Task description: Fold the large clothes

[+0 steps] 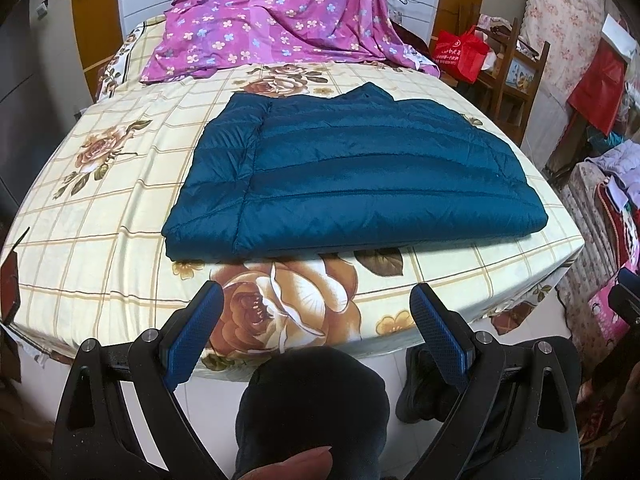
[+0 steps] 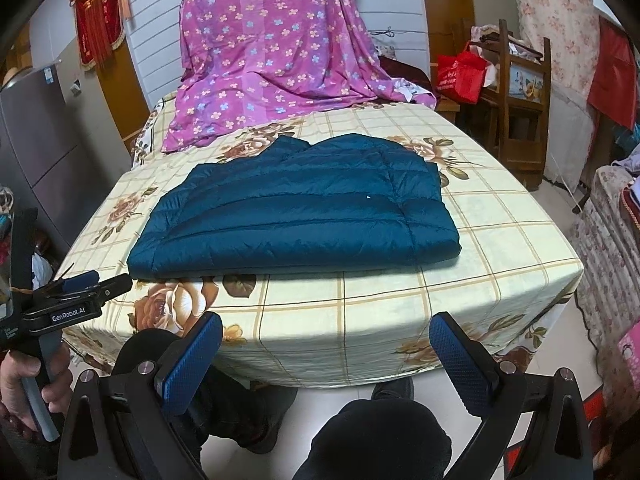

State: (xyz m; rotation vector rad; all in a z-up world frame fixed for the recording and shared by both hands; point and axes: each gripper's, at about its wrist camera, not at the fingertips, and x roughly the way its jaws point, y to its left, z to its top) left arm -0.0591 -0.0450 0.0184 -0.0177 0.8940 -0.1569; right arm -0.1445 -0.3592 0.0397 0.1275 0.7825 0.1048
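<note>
The teal quilted jacket (image 1: 352,172) lay folded into a flat block on the floral bed sheet (image 1: 100,216), its near edge close to the bed's near edge, bare sheet open to its left and right. Its long axis ran left to right, collar toward the far purple cloth (image 1: 276,20). I held my left gripper (image 1: 316,300) and right gripper (image 2: 326,332) before the bed, fingers spread apart, empty.
</note>
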